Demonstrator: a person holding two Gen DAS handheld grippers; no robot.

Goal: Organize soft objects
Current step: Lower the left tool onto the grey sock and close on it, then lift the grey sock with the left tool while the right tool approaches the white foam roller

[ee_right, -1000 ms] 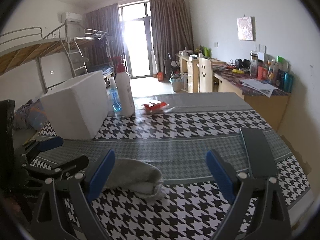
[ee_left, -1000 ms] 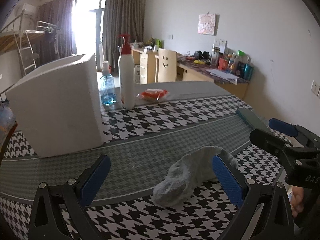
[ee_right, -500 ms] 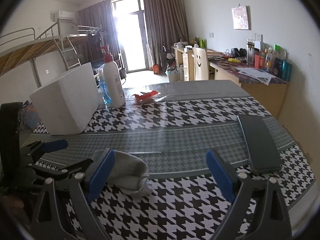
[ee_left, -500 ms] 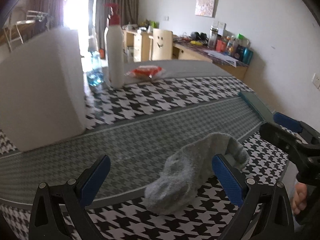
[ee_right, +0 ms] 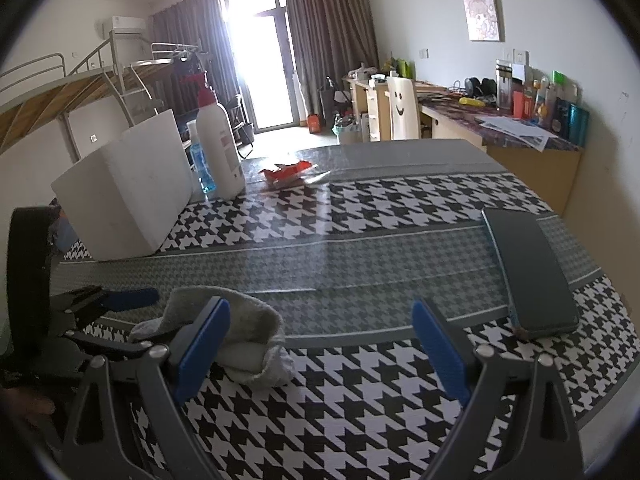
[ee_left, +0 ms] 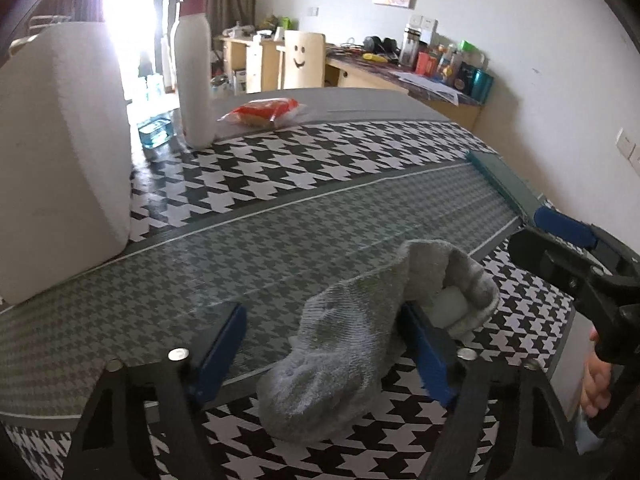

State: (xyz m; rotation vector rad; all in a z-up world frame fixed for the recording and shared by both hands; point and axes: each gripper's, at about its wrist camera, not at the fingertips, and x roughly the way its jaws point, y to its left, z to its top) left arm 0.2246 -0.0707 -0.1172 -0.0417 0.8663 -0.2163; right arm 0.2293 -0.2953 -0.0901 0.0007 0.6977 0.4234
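Closing in on the sock

My left gripper (ee_left: 320, 344) has dropped lower than a second ago and its jaws are closing around the sock (ee_left: 360, 344), not pinching yet. Right gripper (ee_right: 320, 344) sits wide and empty just right of the sock, near the table's (ee_right: 360, 248) front edge. Pickup looks close.

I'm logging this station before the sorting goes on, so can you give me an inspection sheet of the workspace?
Surface: table under a houndstooth cloth, with a glossy sheen.
Job's things: grey sock lying crumpled near the front edge.
Clutter: white foam box, pump bottle, red packet, phone.
Grippers: left tool closing, sock between its fingers, not yet pinched; right tool open, beside the sock.
Cables: nothing seen.
Surroundings: desk, chair, curtains, loft bed.
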